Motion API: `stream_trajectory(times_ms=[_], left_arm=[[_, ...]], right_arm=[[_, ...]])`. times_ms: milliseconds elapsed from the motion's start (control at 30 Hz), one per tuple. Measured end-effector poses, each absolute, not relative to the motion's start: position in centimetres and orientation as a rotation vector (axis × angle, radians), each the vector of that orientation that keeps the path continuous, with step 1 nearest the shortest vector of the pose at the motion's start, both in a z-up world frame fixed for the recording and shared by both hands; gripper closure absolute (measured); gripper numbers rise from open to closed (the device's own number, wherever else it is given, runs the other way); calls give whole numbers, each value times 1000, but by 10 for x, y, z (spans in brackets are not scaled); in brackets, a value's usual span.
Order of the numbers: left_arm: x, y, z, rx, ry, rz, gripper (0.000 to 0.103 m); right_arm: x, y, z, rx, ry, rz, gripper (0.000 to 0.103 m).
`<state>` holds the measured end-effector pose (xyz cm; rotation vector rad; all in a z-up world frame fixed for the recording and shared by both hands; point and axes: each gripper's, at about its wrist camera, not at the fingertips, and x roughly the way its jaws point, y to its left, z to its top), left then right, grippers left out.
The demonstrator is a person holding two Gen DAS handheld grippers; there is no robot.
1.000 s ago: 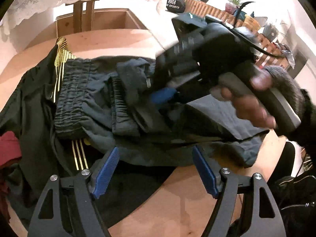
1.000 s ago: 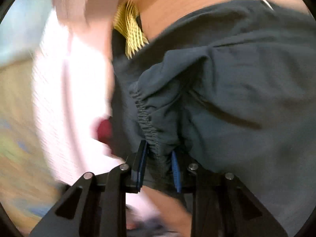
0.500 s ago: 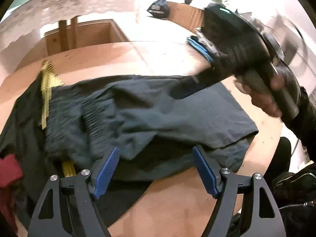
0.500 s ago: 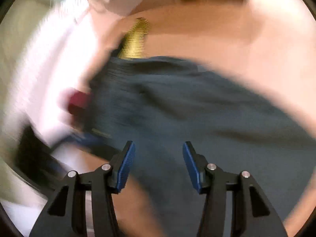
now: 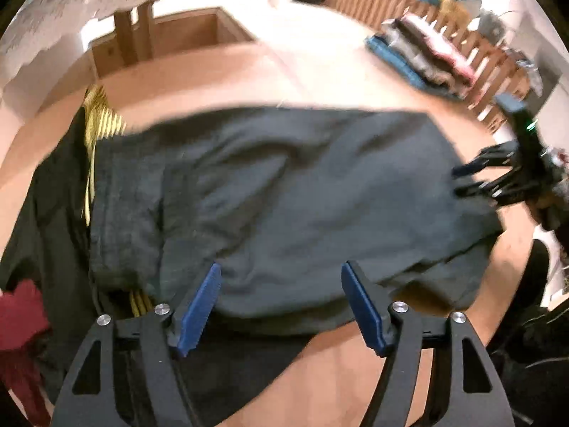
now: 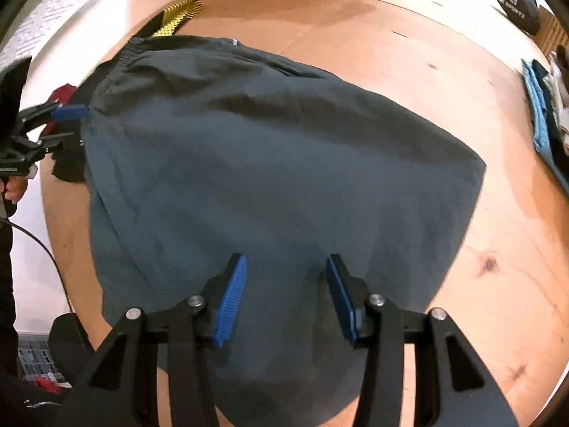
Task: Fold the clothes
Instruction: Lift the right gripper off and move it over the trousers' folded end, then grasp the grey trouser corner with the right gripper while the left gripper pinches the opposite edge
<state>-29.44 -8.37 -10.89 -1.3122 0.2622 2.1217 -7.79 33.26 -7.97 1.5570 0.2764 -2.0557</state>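
Note:
Dark grey shorts (image 5: pixel 284 185) lie flat on the round wooden table (image 6: pixel 409 53), elastic waistband (image 6: pixel 117 60) to the left. My left gripper (image 5: pixel 281 302) hovers over their near edge, its jaws closing; cloth shows behind the gap and the pads press on nothing. It also shows in the right wrist view, the left gripper (image 6: pixel 53 124) beside the waistband. My right gripper (image 6: pixel 284 299) hangs over the leg end of the shorts, jaws closing a little, pads clear of the cloth. From the left wrist view the right gripper (image 5: pixel 498 178) is at the shorts' right edge.
A black garment with yellow stripes (image 5: pixel 92 131) lies under the shorts at the left, a dark red garment (image 5: pixel 17 316) beside it. Folded clothes (image 5: pixel 423 53) are stacked at the far right of the table. A black bag (image 6: pixel 519 3) sits beyond it.
The right gripper let go of the bunched waistband and swept away to the right, off the shorts' leg end. The shorts went from crumpled to spread flat. The left gripper shifted slightly.

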Motion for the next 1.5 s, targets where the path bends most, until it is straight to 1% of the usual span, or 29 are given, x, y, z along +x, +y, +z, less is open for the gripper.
stream_trajectory(times_ms=[100,167,200,267,300,333,400,433,467,500,533,633,700,800,833,900,967,1067,1200,1300,1400,1433,1500], left_arm=[[-304,-58,-102,-1262,313,2103,34],[-323,-48,-108,-1273,283,2086,34],[-333,-47,-116,-1295,288,2092,33],[-354,-47,-137,-1380,362,2138,33],[-362,-51,-149,-1442,369,2148,38],[-365,-57,-154,-1470,339,2149,39],[-357,-63,-141,-1429,273,2179,39],[-349,-62,-131,-1398,260,2194,39],[-338,-58,-121,-1360,262,2205,37],[-327,-52,-113,-1321,261,2205,34],[-314,-43,-108,-1291,260,2184,33],[-283,-11,-108,-1251,271,2081,33],[-271,2,-122,-1272,314,2030,33],[-271,2,-151,-1376,355,2028,34],[-271,0,-153,-1399,359,2042,33],[-268,-7,-139,-1409,339,2112,34],[-254,-2,-116,-1353,347,2162,34],[-208,40,-85,-1196,431,2149,29],[-157,114,-77,-1095,480,2070,29],[-134,160,-87,-1077,574,2048,29],[-125,186,-107,-1129,685,2025,28],[-125,193,-116,-1146,746,2043,28],[-126,202,-130,-1172,854,2072,28]], right_arm=[[-83,336,-85,1562,321,-2065,56],[-83,342,-86,1553,375,-2078,56],[-80,347,-87,1559,436,-2092,56],[-73,357,-86,1562,532,-2097,51],[-74,366,-83,1589,525,-2079,51],[-75,376,-80,1609,505,-2065,51],[-92,399,-61,1563,336,-2102,51],[-101,406,-54,1538,292,-2133,51],[-110,411,-47,1508,252,-2163,51],[-123,414,-43,1462,224,-2192,51],[-134,416,-40,1428,203,-2215,51],[-154,407,-56,1479,216,-2211,51],[-164,402,-75,1549,216,-2198,51],[-156,410,-73,1531,274,-2212,50],[-153,419,-68,1527,244,-2219,50],[-147,442,-54,1500,131,-2219,50],[-142,465,-45,1472,51,-2226,50],[-134,487,-49,1484,-2,-2256,48],[-121,505,-67,1525,-98,-2231,48],[-115,515,-75,1530,-163,-2215,48],[-118,516,-75,1569,-124,-2215,48],[-119,513,-73,1579,-82,-2222,48],[-122,513,-69,1579,-62,-2208,48]])
